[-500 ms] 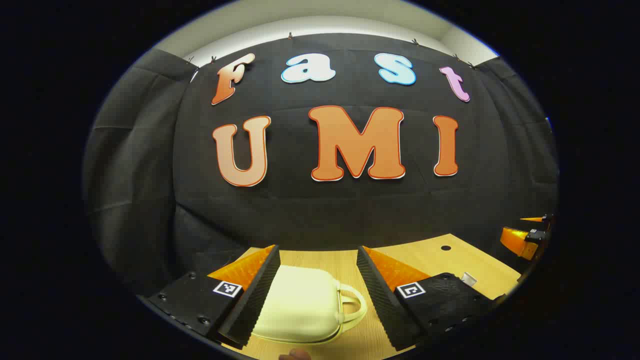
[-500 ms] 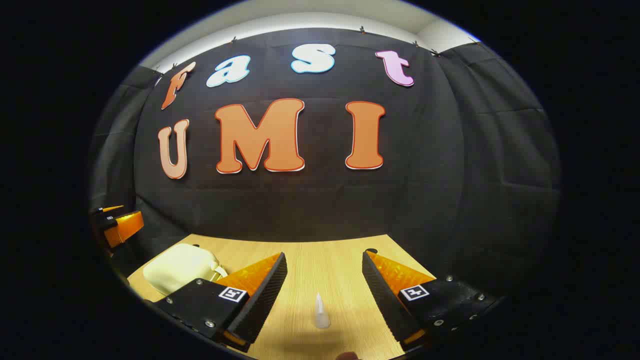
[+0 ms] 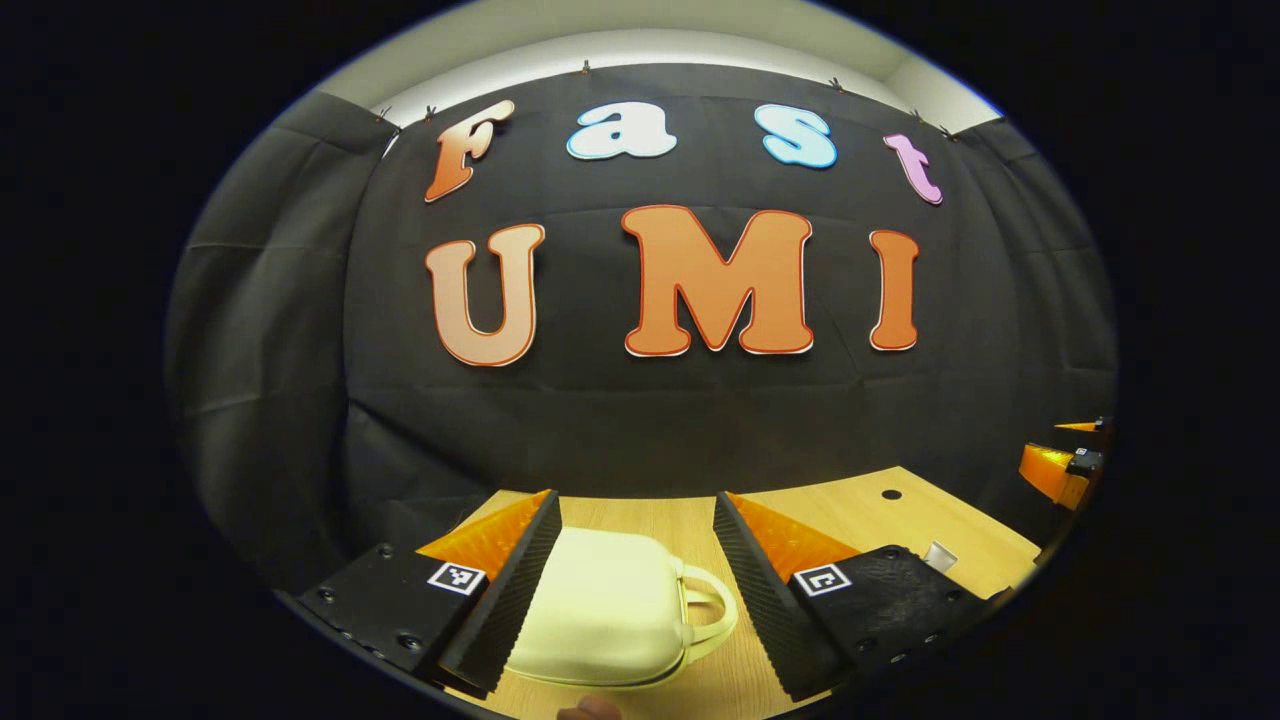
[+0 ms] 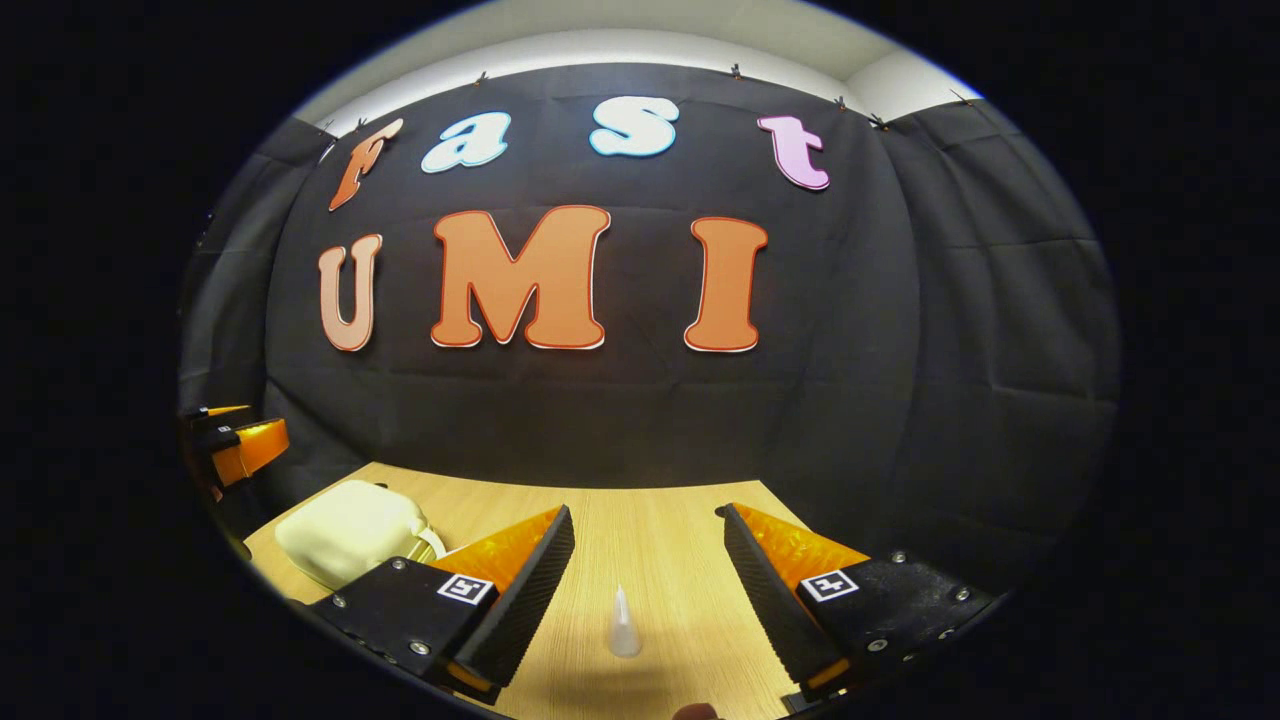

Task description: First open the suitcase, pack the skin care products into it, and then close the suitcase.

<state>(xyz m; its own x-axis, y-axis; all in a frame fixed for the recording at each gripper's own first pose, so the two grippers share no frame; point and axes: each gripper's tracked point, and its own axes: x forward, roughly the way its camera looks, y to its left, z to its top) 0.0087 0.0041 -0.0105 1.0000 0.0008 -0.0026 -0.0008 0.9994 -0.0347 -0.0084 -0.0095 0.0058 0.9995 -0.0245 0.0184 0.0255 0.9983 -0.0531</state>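
Left hand-held gripper (image 3: 637, 590) hovers spread wide over the closed cream suitcase (image 3: 610, 615) near the surface's (image 3: 880, 515) front edge. Right hand-held gripper (image 4: 645, 595) is spread too, with the small skin care bottle (image 4: 623, 625) upright ahead between its fingers, untouched.

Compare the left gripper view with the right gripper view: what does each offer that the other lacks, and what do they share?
Left gripper view: the suitcase lies framed by the open left tool, its handle loop plain. Right gripper view: a small clear bottle stands upright, framed by the open right tool. Both: the closed suitcase, the wooden table, the black cloth wall.
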